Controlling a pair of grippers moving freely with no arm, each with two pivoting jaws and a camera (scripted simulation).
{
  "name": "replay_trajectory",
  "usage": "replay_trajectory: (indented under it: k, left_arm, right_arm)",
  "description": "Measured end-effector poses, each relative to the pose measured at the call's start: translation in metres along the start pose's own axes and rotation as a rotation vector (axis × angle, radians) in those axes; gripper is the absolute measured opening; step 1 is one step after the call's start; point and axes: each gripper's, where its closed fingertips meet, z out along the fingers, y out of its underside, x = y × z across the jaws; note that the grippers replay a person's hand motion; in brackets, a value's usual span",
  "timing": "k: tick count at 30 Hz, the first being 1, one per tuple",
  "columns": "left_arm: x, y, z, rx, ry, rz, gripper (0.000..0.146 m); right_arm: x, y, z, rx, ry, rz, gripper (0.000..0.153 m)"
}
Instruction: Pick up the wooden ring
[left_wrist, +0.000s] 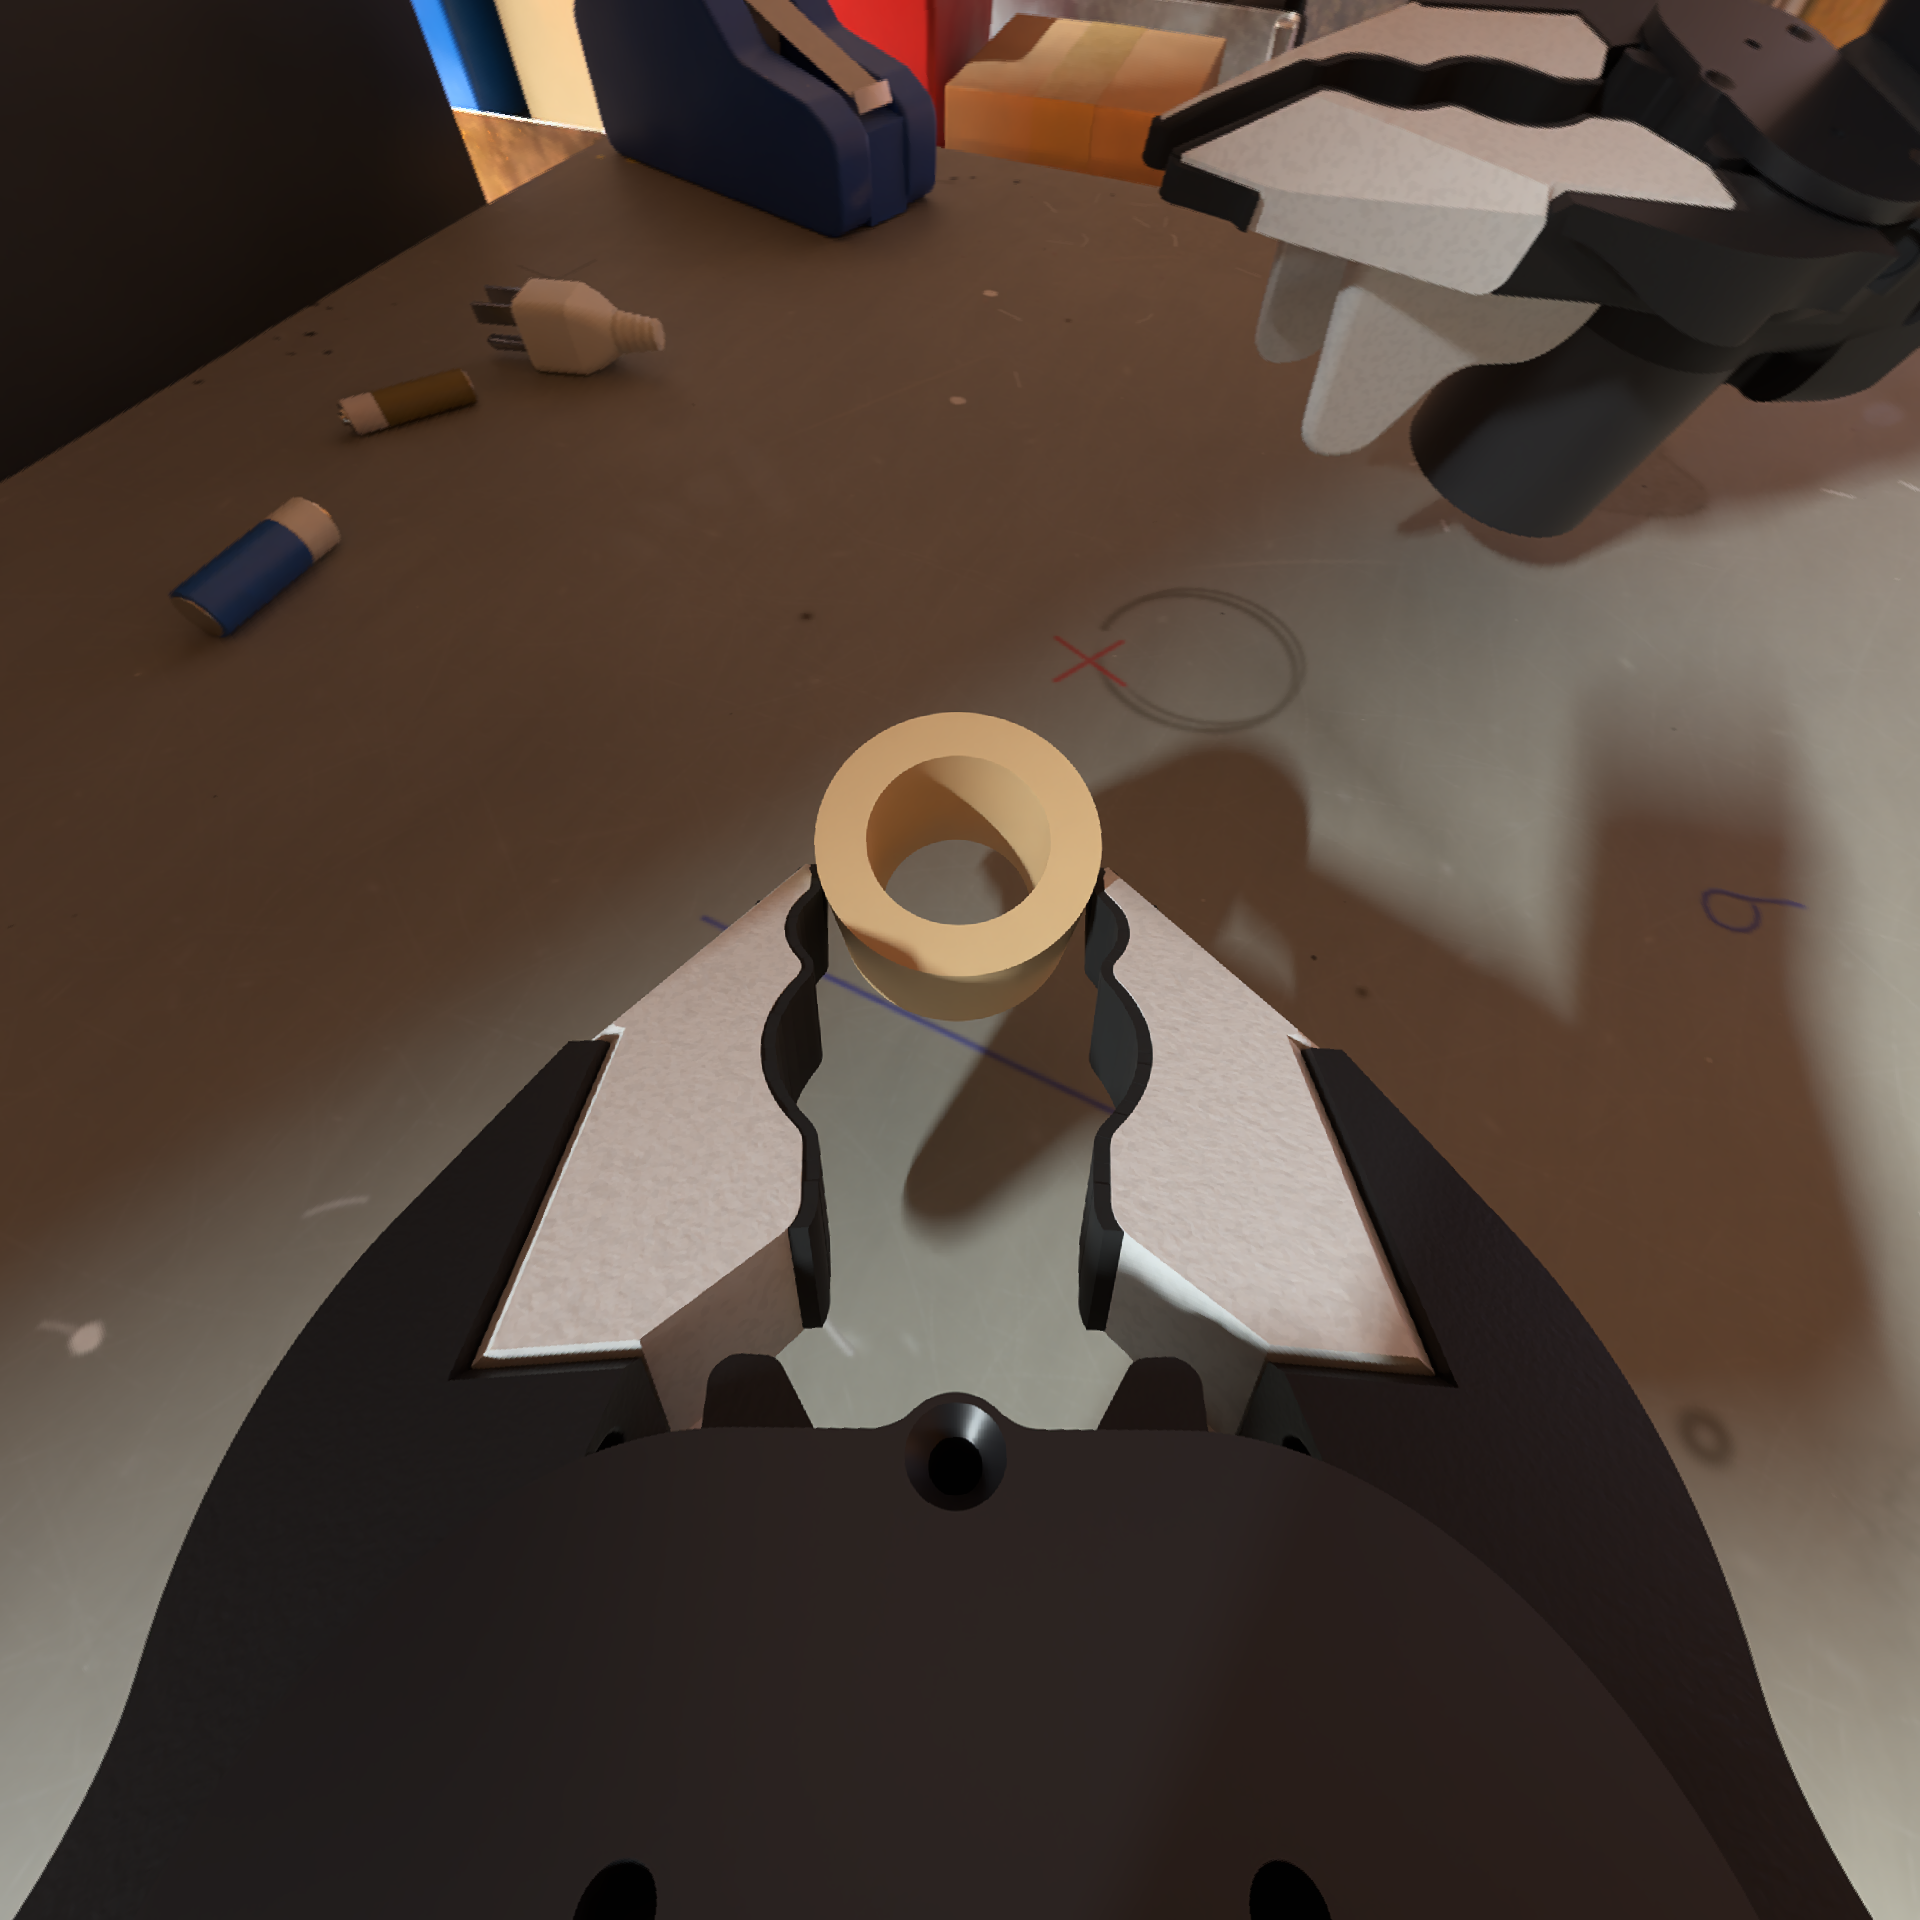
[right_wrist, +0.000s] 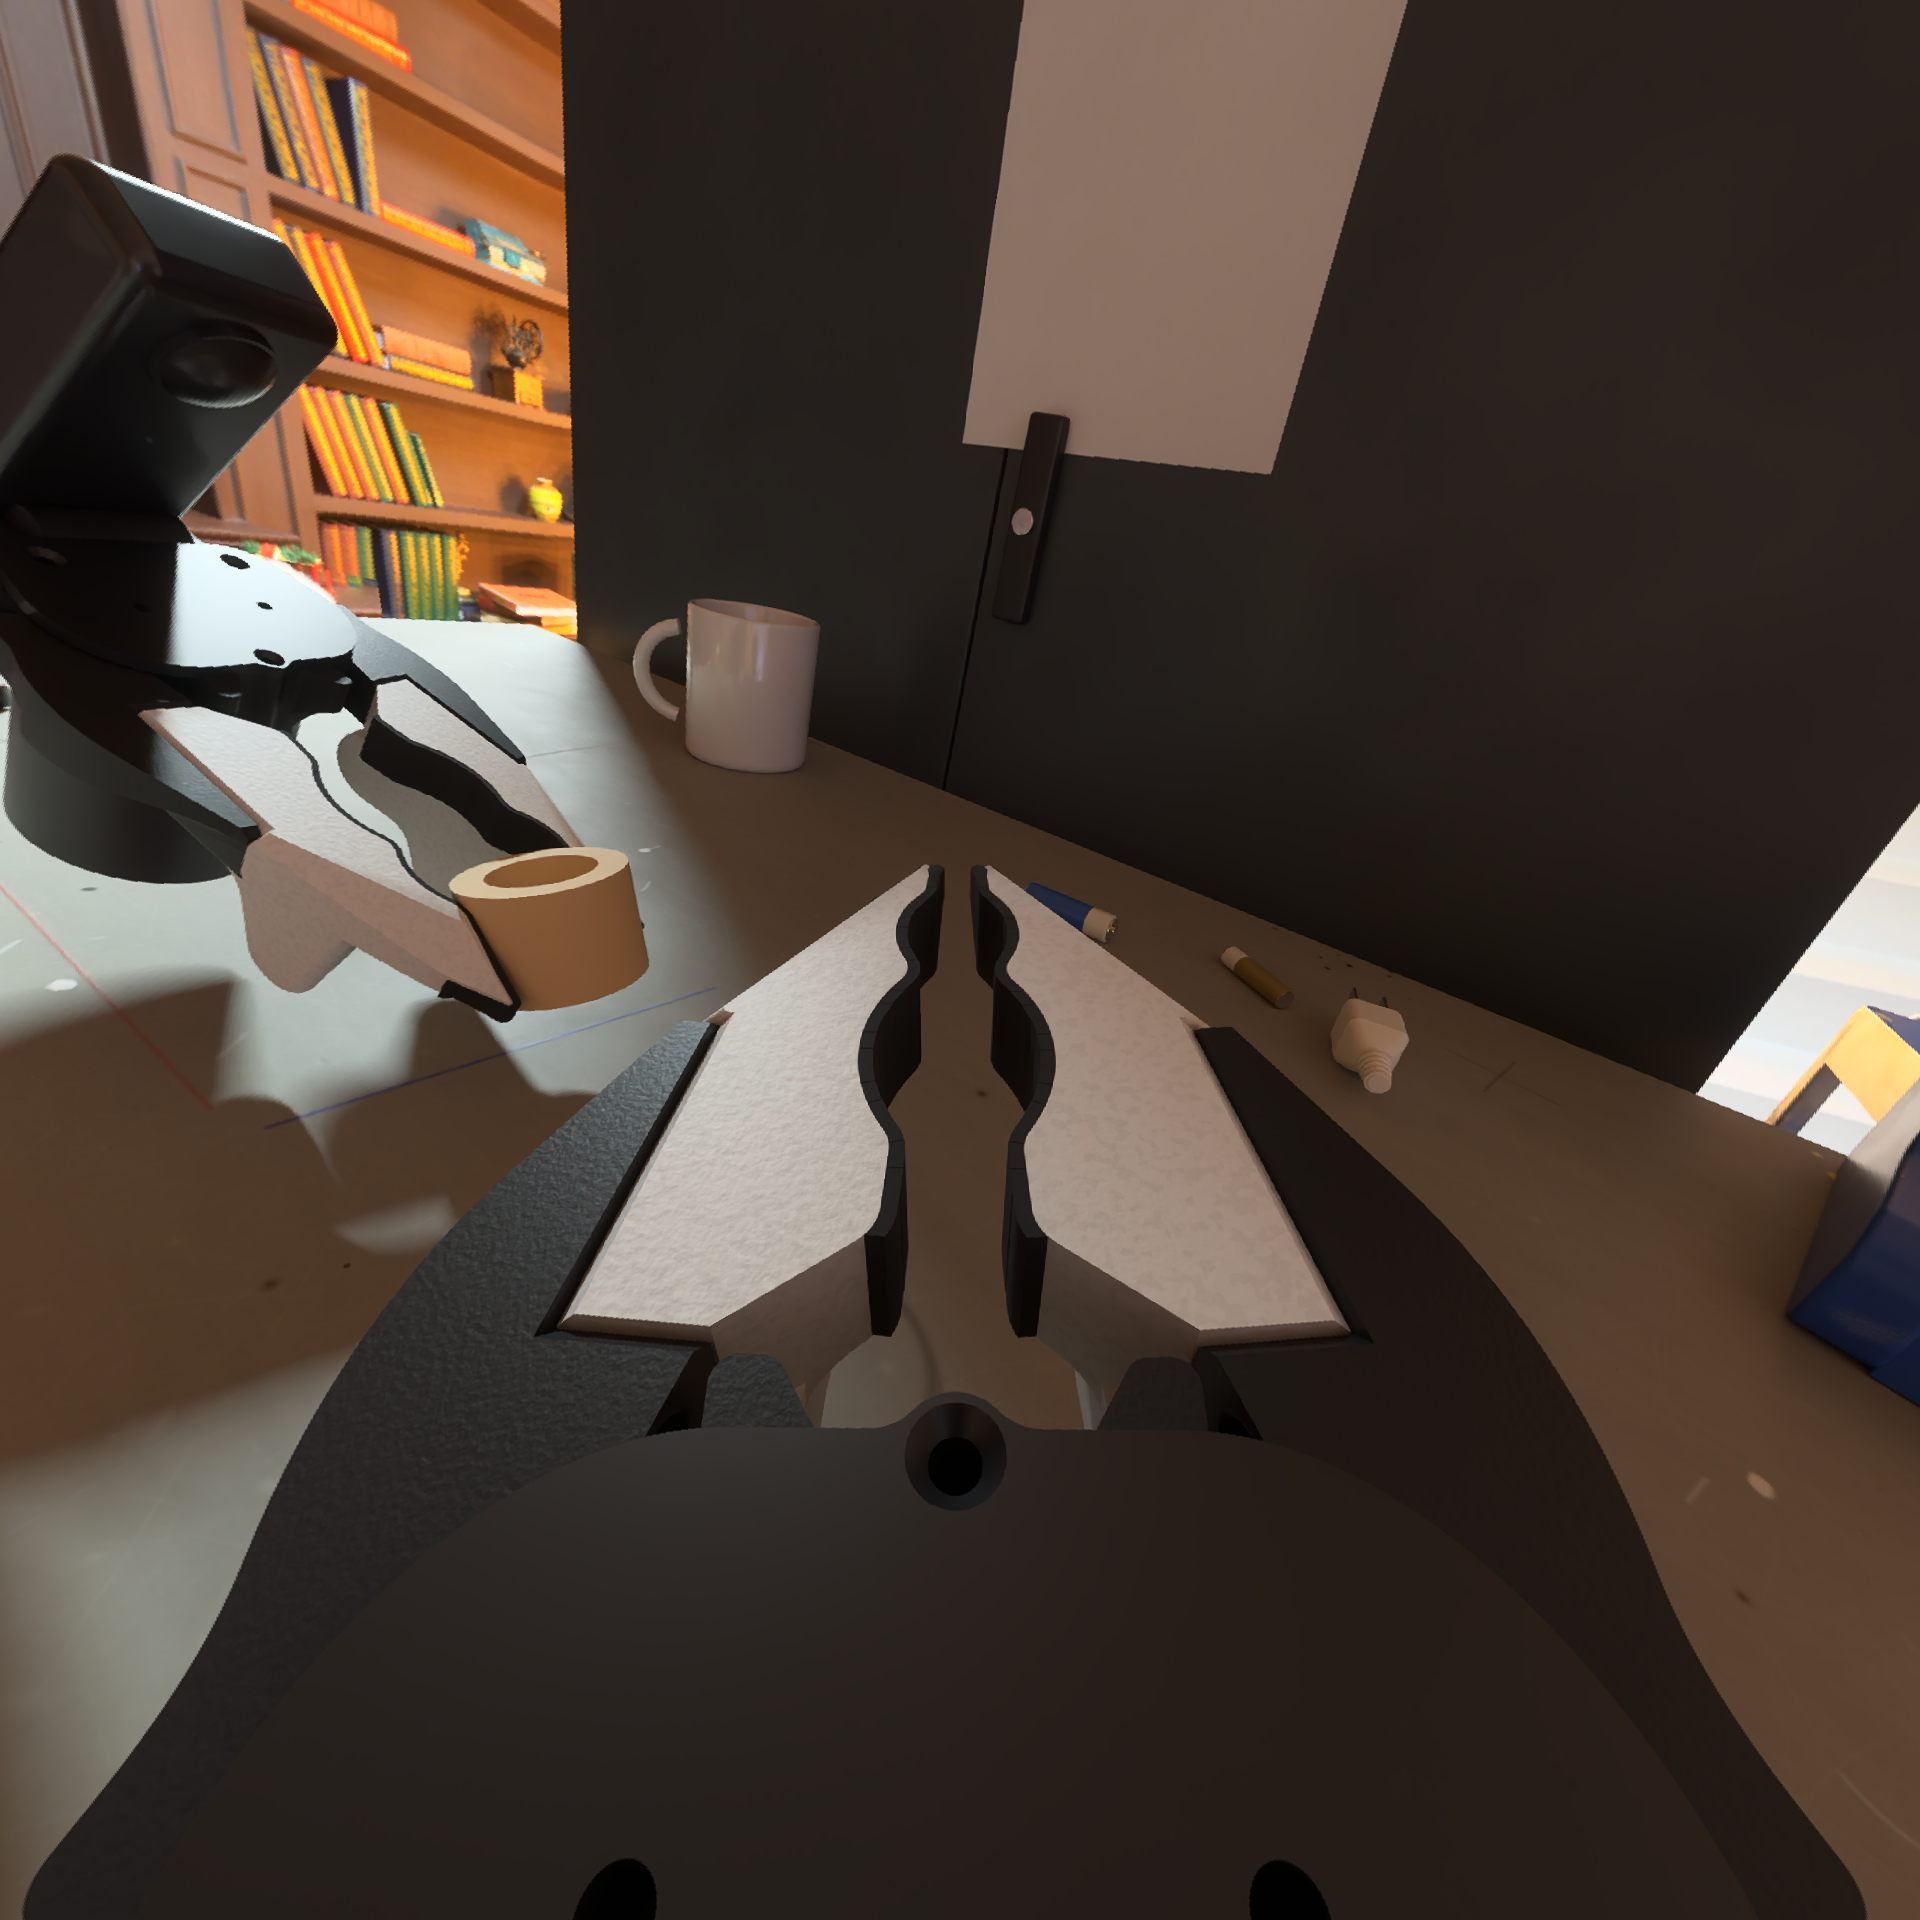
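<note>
Both fingertips of our left gripper (left_wrist: 956, 914) pinch the ring (left_wrist: 957, 862) by its outer wall, above the tabletop (left_wrist: 727, 582); it seems light, stiff, smooth. Right gripper (right_wrist: 957, 883) nearly pressed together, empty.

1. The table (left_wrist: 1558, 831) carries a small red cross (left_wrist: 1088, 661) drawn on its pale part.
2. Just beside the cross, to its right, is a thin pencilled circle (left_wrist: 1205, 661), open at its upper left.
3. Toward the table's right edge stands a single blue handwritten character (left_wrist: 1745, 909), with a short stroke running off it.
4. A thin blue ruled line (left_wrist: 966, 1044) crosses the table; the right wrist view shows it too (right_wrist: 488, 1060), along with a faint red line (right_wrist: 104, 1018).
5. The book spines (right_wrist: 353, 436) on the shelves may bear titles, but they are too small to read.
6. No printed label, brand or number can be read anywhere else.
</note>
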Motion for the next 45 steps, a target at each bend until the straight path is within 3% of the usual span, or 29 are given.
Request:
replay_trajectory:
  k: [18,25,29,34,45]
  left_arm:
    - [0.018,0.01,0.008,-0.116,0.061,0.088,0.05]
    - [0.017,0.01,0.009,-0.114,0.066,0.077,0.05]
    - [0.018,0.01,0.009,-0.121,0.069,0.086,0.05]
    - [0.018,0.011,0.008,-0.128,0.082,0.104,0.05]
    - [0.019,0.009,0.01,-0.157,0.121,0.15,0.05]
  right_arm:
    - [-0.011,0.001,0.002,-0.018,-0.042,-0.057,0.004]
    - [-0.076,0.017,-0.008,-0.2,-0.386,-0.271,0.015]
    - [-0.1,0.03,-0.013,-0.291,-0.473,-0.44,0.018]
    - [-0.113,0.047,-0.014,-0.411,-0.538,-0.415,0.023]
    - [-0.11,0.057,-0.015,-0.486,-0.565,-0.296,0.037]
